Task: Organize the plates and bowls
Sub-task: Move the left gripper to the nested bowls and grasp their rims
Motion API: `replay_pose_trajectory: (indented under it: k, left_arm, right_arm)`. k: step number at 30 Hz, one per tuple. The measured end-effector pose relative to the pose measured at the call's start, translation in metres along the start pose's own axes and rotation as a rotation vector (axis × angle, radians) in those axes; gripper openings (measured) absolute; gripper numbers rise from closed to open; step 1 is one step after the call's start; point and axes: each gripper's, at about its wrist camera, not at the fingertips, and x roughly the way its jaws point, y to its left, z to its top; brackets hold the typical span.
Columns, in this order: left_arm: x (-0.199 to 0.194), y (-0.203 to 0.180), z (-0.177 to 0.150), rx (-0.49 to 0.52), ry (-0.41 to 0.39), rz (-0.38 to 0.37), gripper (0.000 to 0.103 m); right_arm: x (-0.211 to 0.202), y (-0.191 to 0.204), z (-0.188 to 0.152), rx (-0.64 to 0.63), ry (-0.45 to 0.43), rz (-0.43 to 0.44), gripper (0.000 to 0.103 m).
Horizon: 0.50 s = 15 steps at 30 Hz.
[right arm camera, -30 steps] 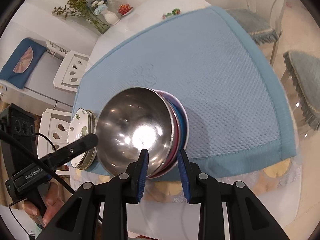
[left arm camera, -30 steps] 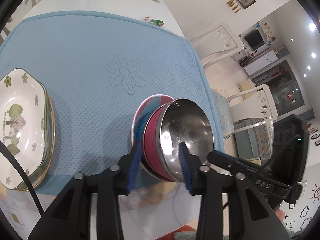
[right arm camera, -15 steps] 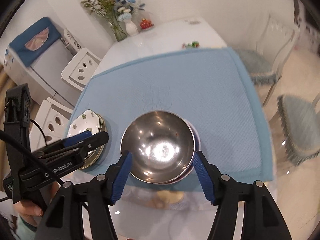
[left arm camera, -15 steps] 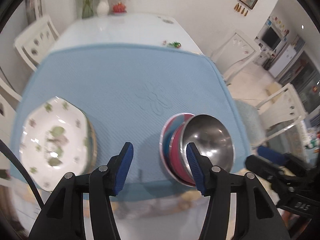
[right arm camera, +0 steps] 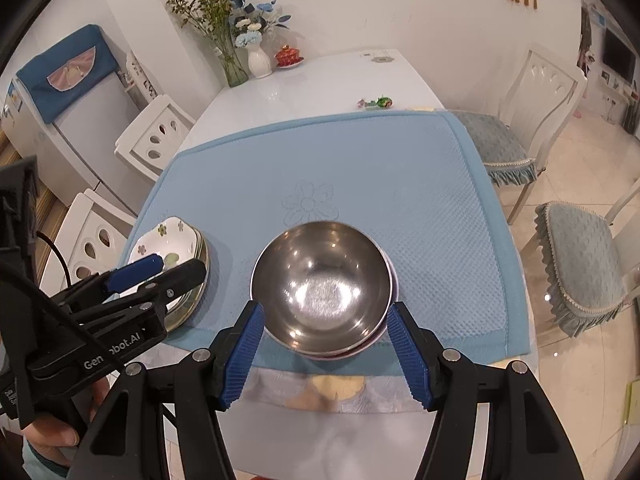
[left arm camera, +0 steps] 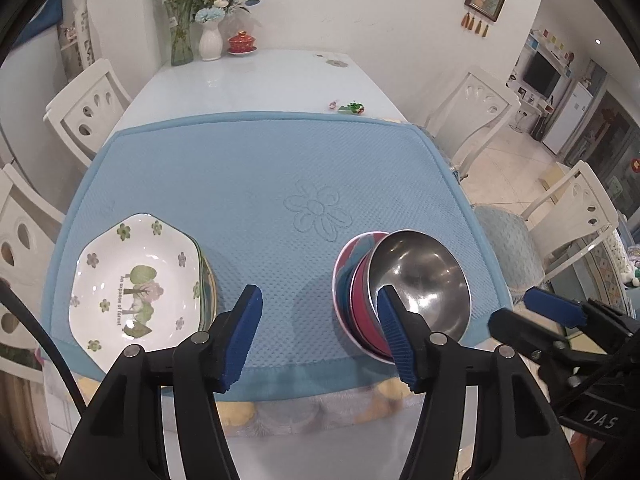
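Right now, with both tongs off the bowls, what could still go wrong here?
1. The bowl stack sits by the mat's near edge, so a nudge from the open right tongs could push it off.
2. The steel bowl looks tilted in the left view and might slide.
3. The plates also sit by that edge, beside the open left tongs.

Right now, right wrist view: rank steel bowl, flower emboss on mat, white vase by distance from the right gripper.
From the right gripper:
1. steel bowl, just ahead of the open jaws, topping the bowl stack.
2. flower emboss, mid-mat beyond the bowl.
3. white vase, table's far end.
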Motion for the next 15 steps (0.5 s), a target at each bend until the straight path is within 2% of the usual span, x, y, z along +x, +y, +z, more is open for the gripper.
replay_pose_trajectory:
  k: [15]
  left_arm:
    - [-0.012,0.001,-0.011,0.014,-0.005,-0.027,0.058]
  right_arm:
    - [0.001,0.01,-0.016,0.017,0.038,-0.062,0.062]
